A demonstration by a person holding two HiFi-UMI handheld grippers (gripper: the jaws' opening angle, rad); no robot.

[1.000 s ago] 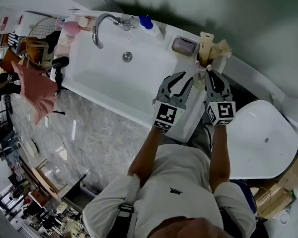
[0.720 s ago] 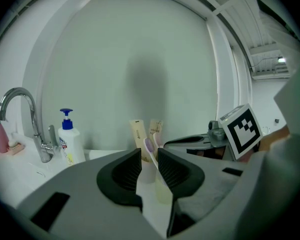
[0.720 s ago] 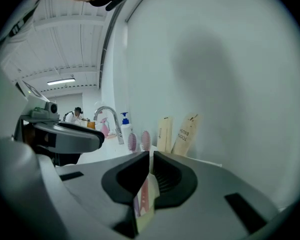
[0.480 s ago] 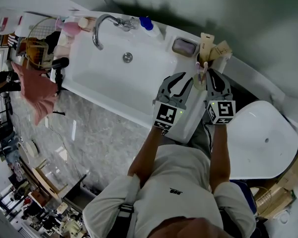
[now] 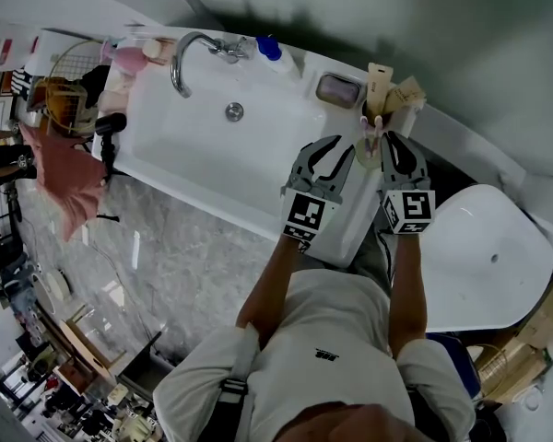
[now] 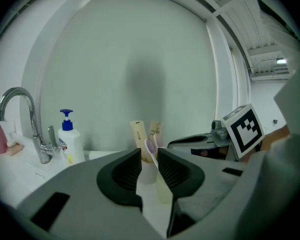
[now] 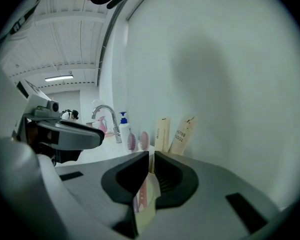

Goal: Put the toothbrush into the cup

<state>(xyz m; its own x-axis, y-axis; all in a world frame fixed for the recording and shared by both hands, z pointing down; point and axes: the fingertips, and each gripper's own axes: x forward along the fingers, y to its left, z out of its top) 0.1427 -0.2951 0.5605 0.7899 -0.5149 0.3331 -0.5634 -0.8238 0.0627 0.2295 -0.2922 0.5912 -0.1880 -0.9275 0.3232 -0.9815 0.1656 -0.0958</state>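
Note:
My right gripper [image 5: 394, 136] [image 7: 151, 159] is shut on a toothbrush [image 7: 143, 198] with a pale handle and a pink stripe. Two brush heads [image 7: 138, 141], one purple and one pink, show side by side beyond the jaws. In the left gripper view a purple head [image 6: 149, 147] slants up over a small white cup [image 6: 145, 174] at the back of the sink counter. My left gripper [image 5: 343, 145] [image 6: 149, 160] hangs close beside the right one. Its jaws stand a narrow gap apart with nothing pressed between them. The cup's inside is hidden.
Tan toothbrush packets [image 5: 392, 86] [image 6: 139, 135] stand against the wall behind the cup. A soap dish [image 5: 339, 88], a blue-capped pump bottle [image 5: 269, 46] [image 6: 70, 143] and the faucet [image 5: 189, 49] line the sink's [image 5: 203, 150] back edge. A white toilet [image 5: 484, 256] is at right, a pink towel [image 5: 69, 168] at left.
The head view has drifted a little. Both grippers keep their places by the cup, and the right one still grips the toothbrush.

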